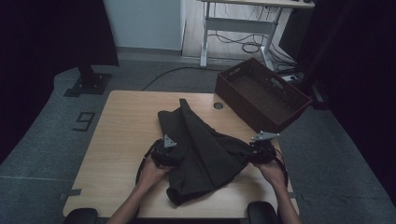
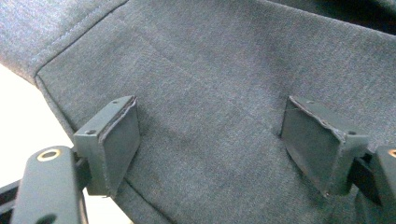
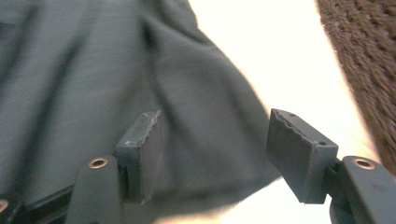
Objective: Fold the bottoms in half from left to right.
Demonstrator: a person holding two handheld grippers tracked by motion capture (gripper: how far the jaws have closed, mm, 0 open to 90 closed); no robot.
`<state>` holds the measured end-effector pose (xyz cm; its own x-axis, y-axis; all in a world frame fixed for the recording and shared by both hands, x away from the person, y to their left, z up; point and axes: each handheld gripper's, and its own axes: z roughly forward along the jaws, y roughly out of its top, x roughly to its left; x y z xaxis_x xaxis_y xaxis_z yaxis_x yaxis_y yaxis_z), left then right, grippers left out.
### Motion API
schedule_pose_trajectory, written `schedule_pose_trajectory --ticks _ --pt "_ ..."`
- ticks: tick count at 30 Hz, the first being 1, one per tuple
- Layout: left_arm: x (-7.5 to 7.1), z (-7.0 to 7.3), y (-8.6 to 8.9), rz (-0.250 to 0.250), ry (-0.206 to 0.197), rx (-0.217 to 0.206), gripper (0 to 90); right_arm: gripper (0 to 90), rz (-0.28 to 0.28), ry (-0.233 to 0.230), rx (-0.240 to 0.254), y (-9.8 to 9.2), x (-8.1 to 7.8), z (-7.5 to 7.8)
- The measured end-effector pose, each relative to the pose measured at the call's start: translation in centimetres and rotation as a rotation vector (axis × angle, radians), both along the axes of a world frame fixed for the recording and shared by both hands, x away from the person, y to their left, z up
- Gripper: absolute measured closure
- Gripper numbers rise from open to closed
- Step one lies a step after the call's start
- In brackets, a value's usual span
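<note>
A dark grey garment [image 1: 201, 149] lies crumpled and folded over in the middle of the wooden table [image 1: 123, 126]. My left gripper [image 1: 164, 153] rests at the garment's left edge. In the left gripper view its jaws stand wide apart over the flat grey cloth [image 2: 210, 70] near a stitched hem, and the left gripper [image 2: 210, 144] is open. My right gripper [image 1: 260, 151] sits at the garment's right corner. There the right gripper [image 3: 215, 149] is open, with a fold of the cloth [image 3: 93, 84] lying between its pads, which do not press on it.
A brown woven basket [image 1: 261, 93] stands at the table's far right corner, and its wall [image 3: 364, 56] is close to my right gripper. Bare tabletop lies to the left of the garment. A desk frame and cables [image 1: 243, 37] stand on the floor beyond.
</note>
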<state>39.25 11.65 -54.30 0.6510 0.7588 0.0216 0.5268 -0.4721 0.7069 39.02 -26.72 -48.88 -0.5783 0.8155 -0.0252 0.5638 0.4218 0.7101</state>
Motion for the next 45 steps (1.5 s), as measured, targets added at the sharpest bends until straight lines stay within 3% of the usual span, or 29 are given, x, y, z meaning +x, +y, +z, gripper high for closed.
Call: schedule_pose_trajectory --ticks 5,7,10,13,20,26,29,30,33,37,41,42,43,45 --pt "-0.3 0.0 1.9 -0.005 0.011 -0.013 19.8 36.5 0.023 0.043 0.027 2.1 3.2 -2.6" --pt "-0.4 0.0 2.6 -0.002 0.012 -0.015 19.8 48.9 0.045 0.074 0.035 2.9 3.5 -3.4" --pt "-0.4 -0.1 3.6 0.004 0.016 -0.019 19.8 74.5 0.090 0.129 0.059 3.7 3.0 -4.2" --pt "-0.4 0.0 4.6 0.012 0.019 -0.017 19.7 84.2 0.123 0.138 0.058 4.3 2.0 -4.3" --pt "-0.7 0.3 6.6 0.031 0.023 0.012 20.5 85.5 0.189 0.161 0.052 6.0 -1.9 -4.3" --pt "-1.4 0.4 8.2 0.040 0.045 -0.002 20.5 84.5 0.253 0.193 0.058 7.1 -5.4 -4.6" --pt "-1.7 1.4 8.7 0.038 0.007 0.037 26.7 67.3 0.245 0.164 0.036 7.3 -5.8 -3.7" --pt "-1.6 1.9 8.9 0.049 -0.008 0.034 26.8 62.4 0.234 0.145 0.051 7.2 -5.6 -3.1" --pt "-0.4 3.0 9.5 0.066 0.000 -0.045 27.9 50.5 0.191 0.087 0.090 7.8 -3.9 -1.6" --pt "1.1 2.4 8.9 0.066 0.030 -0.044 28.3 44.6 0.172 0.069 0.110 10.4 -0.2 -1.1" --pt "1.8 1.3 8.1 0.064 0.058 -0.024 29.1 41.1 0.159 0.084 0.107 13.6 3.4 -2.0" --pt "1.8 0.9 7.8 0.065 0.062 -0.007 29.4 41.6 0.152 0.095 0.099 14.2 4.0 -2.3" --pt "1.8 0.7 7.7 0.065 0.063 -0.008 30.0 48.3 0.146 0.112 0.080 14.9 4.6 -2.8" --pt "1.7 0.5 7.9 0.078 0.077 -0.045 32.8 69.4 0.149 0.130 0.035 15.5 4.9 -3.6"
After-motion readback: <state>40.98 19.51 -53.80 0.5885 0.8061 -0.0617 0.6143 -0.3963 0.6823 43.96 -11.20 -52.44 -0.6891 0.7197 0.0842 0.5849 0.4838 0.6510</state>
